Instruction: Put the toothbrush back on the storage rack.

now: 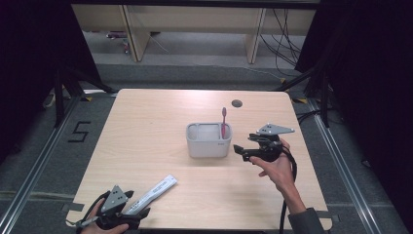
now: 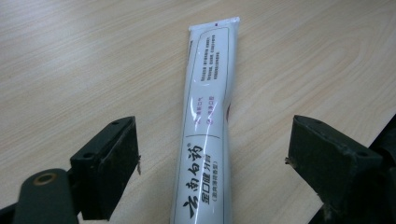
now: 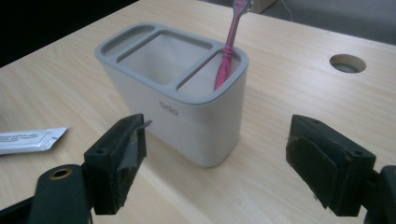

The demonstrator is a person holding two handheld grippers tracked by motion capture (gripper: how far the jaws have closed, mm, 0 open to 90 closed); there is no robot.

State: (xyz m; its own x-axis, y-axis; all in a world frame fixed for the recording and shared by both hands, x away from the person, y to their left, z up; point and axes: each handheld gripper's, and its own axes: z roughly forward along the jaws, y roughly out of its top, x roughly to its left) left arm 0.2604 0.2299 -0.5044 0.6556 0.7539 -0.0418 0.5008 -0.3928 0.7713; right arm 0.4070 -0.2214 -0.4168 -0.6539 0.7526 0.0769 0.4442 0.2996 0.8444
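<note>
White toothpaste tube [image 2: 208, 126] with black and purple print lies flat on the pale wood-grain table [image 1: 146, 126], near the front edge at the person's left, its crimped end pointing away toward the table's middle. In the left gripper view the tube runs lengthwise between the two black jaws; both jaws stand wide apart, clear of the tube on either side, nothing gripped. Left gripper [image 2: 212, 163] sits low over the near end of the tube, held in the person's left hand [image 1: 95, 222].

White rectangular plastic holder [image 3: 187, 107] with grey rim and three compartments stands upright mid-table, well apart from the tube. Pink toothbrush [image 3: 228, 51] stands in one end compartment, the one on the holder's right in the high view, leaning slightly, head up.

Right gripper [image 3: 215, 158] just beside the holder's right side, jaws spread wide, holding nothing; holder seen between them but not touched. Round cable hole [image 3: 347, 63] beyond the holder.
</note>
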